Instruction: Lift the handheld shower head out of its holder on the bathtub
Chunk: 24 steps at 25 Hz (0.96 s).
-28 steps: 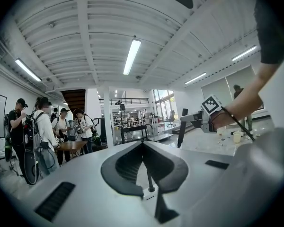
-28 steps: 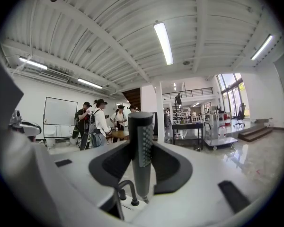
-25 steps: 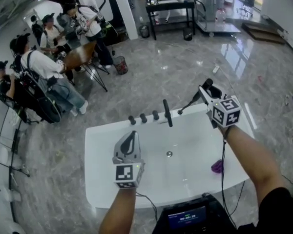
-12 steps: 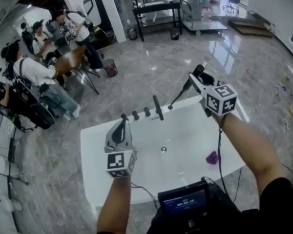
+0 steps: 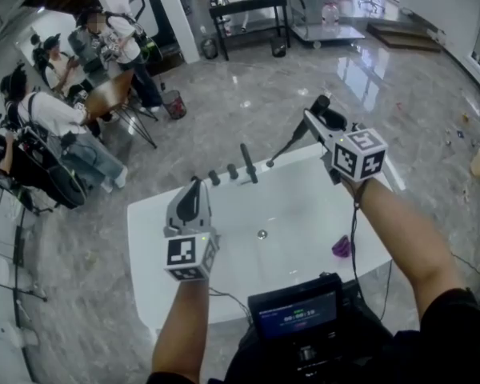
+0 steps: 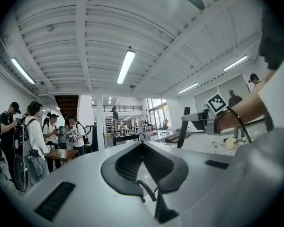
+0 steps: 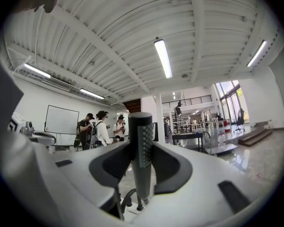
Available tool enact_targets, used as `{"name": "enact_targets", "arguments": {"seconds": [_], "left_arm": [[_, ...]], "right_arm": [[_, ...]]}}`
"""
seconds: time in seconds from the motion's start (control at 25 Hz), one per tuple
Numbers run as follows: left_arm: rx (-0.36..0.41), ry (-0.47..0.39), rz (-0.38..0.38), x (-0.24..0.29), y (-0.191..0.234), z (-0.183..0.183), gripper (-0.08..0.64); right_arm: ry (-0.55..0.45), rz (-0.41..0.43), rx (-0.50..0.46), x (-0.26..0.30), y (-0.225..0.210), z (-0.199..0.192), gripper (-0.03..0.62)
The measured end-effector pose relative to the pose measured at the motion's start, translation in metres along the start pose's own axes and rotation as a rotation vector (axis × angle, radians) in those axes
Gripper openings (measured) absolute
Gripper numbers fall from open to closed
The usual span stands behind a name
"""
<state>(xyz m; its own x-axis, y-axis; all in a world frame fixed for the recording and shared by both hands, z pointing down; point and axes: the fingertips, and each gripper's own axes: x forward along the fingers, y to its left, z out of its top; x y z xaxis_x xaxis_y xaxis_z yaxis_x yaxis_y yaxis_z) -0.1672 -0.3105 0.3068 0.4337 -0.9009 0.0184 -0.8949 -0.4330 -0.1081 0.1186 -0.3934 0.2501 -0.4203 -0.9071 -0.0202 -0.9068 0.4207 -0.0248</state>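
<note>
The right gripper (image 5: 318, 121) is clamped on the dark shower head (image 5: 286, 147), whose lower end is near the white bathtub's (image 5: 148, 246) far rim. The left gripper (image 5: 190, 194) hovers over the tub, its jaws pressed together and empty.

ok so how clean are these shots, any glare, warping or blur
Head view: window glare streaks the glossy floor, while the white bathtub looks evenly lit. Left gripper view: heavy fisheye bends the ceiling beams, with black corners and a bright ceiling light. Right gripper view: same warping, yet the shower head is fairly sharp.
</note>
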Motion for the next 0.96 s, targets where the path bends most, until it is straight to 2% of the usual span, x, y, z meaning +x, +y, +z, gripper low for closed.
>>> {"name": "enact_targets", "arguments": {"seconds": [0.28,0.56,0.96], "left_arm": [[0.008,0.02,-0.001,-0.003,-0.012,0.004,0.008],[0.001,0.018,0.034,-0.006,-0.009,0.012,0.008],[-0.001,0.053,0.023,-0.004,-0.043,0.015,0.008]], "right_arm": [[-0.004,0.004,-0.008,-0.006,-0.006,-0.002,0.146],[-0.003,0.024,-0.007,-0.006,-0.005,-0.001,0.146],[0.012,0.038,-0.006,-0.025,-0.022,0.001,0.146]]}}
